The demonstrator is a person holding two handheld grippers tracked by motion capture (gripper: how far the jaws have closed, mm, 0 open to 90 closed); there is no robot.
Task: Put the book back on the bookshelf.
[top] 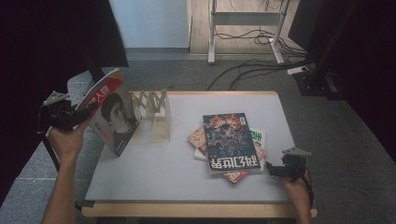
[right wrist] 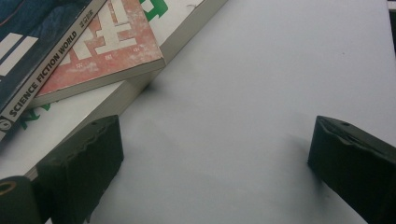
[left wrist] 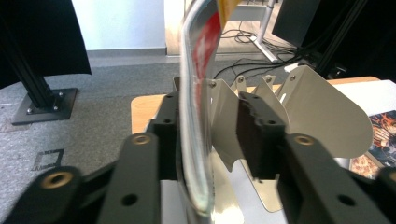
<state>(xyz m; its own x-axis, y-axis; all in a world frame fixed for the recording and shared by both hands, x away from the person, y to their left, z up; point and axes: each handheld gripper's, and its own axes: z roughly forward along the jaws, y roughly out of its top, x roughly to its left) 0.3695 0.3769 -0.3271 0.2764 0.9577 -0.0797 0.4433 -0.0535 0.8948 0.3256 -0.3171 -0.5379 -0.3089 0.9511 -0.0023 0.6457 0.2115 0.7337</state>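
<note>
Holding a magazine (top: 112,116) upright at the table's (top: 140,177) left edge, just beside the white rack (top: 156,114) near the far-left corner, my left gripper (top: 70,115) has its jaws parted w/ the mag between them, one jaw against its cover and a gap to the other. My right gripper (top: 280,169) rests at the near-right corner, jaws spread wide, nothing btwn them, next to the book stack (top: 229,140).

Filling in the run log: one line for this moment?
left claw: open, magazine between jaws | rack: beside | right claw: open, idle
</note>
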